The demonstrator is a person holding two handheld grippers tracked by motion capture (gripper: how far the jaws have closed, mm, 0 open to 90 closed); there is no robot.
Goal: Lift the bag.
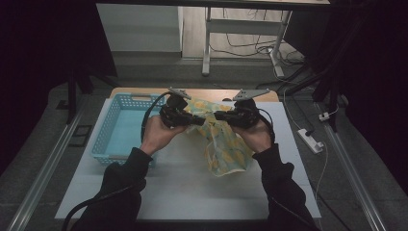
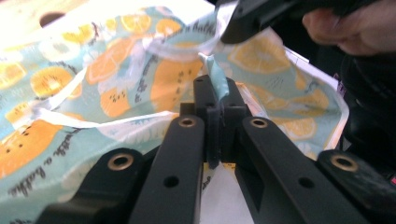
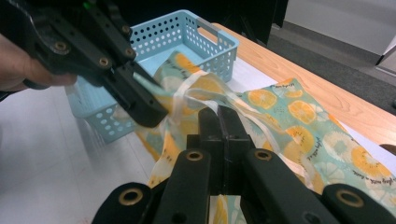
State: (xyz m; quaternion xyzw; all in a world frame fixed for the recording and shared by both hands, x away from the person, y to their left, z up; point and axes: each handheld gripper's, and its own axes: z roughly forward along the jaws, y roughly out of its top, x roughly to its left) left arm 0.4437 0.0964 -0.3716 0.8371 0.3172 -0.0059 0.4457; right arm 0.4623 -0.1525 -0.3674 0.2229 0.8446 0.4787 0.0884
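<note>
Both claws are clamped on the same lemon-print bag: the left gripper (image 1: 195,120) pinches a fold of its turquoise edge between closed jaws, and the right gripper (image 1: 220,115) bites the fabric just beside it, jaws likewise shut on cloth. The bag (image 1: 226,144) hangs between them over the middle of the white table (image 1: 183,187), its top lifted and its lower end apparently resting on the surface nearer the right side, though the dim high view makes that contact hard to confirm.

As for progress, the pickup looks done, with both grips set and the bag partly raised. What seems left is carrying it to the blue basket (image 1: 118,127), which stands at the far left of the table with no bag in it yet, and letting go there.

The bag is thin, soft material, turquoise with orange and yellow citrus slices and small script lettering. White tape handles (image 2: 70,100) loop loosely across it, and it sags in limp folds.
</note>
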